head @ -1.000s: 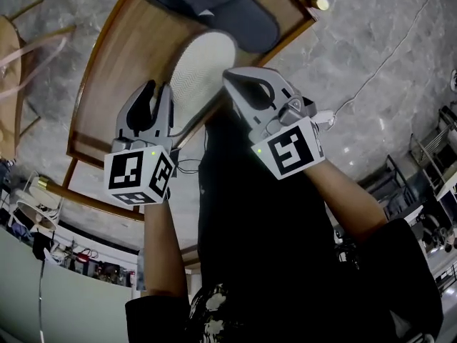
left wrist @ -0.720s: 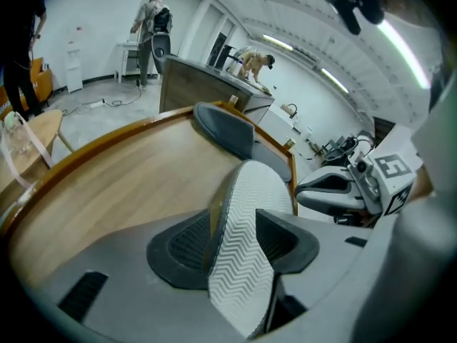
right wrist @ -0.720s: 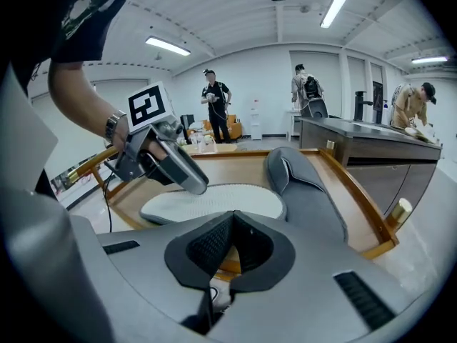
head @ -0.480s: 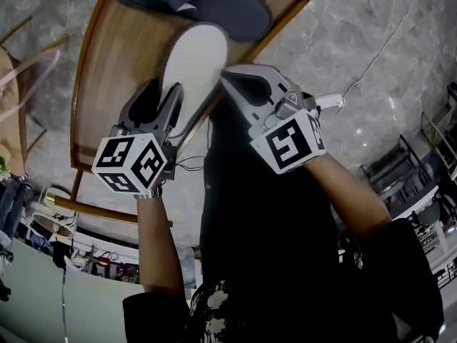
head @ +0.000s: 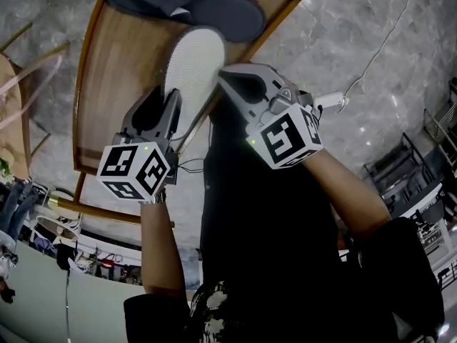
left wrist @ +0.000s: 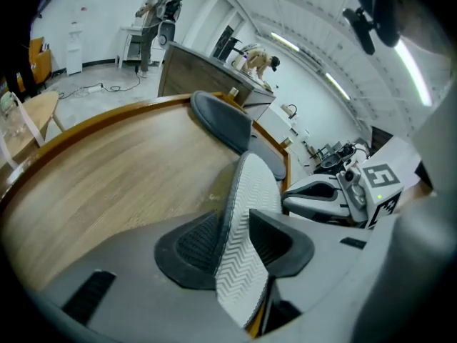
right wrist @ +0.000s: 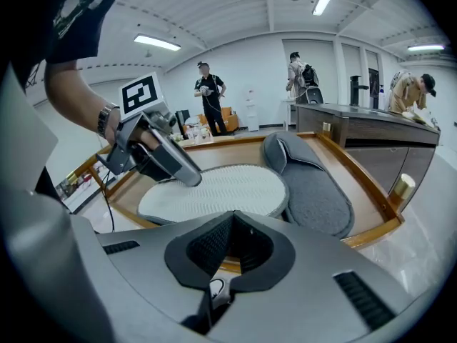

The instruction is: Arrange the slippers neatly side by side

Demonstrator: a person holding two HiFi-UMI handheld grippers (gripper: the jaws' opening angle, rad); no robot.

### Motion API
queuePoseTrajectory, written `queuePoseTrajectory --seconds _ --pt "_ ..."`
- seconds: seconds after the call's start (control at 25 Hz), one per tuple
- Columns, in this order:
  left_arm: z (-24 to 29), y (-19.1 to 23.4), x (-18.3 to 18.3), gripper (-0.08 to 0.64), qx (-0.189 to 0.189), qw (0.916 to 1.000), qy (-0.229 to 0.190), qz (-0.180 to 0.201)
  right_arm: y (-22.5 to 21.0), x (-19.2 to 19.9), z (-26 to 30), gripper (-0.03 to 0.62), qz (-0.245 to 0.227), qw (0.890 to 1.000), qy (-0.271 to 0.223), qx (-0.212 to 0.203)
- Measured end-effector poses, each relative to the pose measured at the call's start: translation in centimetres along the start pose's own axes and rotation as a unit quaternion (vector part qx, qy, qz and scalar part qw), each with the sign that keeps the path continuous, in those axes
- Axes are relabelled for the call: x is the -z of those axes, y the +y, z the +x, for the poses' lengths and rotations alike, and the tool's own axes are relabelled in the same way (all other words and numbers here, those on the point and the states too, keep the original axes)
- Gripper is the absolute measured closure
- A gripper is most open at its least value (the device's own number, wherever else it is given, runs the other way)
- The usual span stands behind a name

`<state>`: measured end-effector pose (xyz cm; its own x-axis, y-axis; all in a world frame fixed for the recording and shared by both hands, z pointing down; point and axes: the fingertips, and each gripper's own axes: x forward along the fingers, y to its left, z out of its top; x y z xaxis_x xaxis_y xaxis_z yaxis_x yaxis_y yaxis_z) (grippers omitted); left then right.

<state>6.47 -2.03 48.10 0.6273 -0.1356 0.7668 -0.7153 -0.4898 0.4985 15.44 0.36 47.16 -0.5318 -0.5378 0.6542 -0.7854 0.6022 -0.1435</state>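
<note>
Nearest in, the left gripper has just been closing with the heel of the white-soled slipper between its jaws. The pads look seated on it, though the far one is hard to confirm. The right gripper sits clenched and empty just beside the slipper, at its 3 o'clock. That slipper lies sole-up on the wooden table, long axis 7 to 1. Beyond, at 12, the dark slipper stretches roughly 9 to 3, crosswise. The flip and swing look like the left hand's job.

Tabletop lies bare left of upturned slipper.
</note>
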Motion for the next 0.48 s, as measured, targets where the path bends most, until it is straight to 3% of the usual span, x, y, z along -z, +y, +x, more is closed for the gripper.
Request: queuePoseTrajectory --seconds 0.28,0.48 --pt "-1.9 -1.7 -0.2 0.486 -0.008 0.9993 -0.025 0.027 2.5 -1.4 0.9 0.594 -0.019 0.999 0.005 -0.042" --pt "-4.2 -1.6 -0.8 0.523 -0.026 0.9973 -0.067 -0.013 3.3 -3.3 1.4 0.594 -0.047 0.996 -0.001 -0.075"
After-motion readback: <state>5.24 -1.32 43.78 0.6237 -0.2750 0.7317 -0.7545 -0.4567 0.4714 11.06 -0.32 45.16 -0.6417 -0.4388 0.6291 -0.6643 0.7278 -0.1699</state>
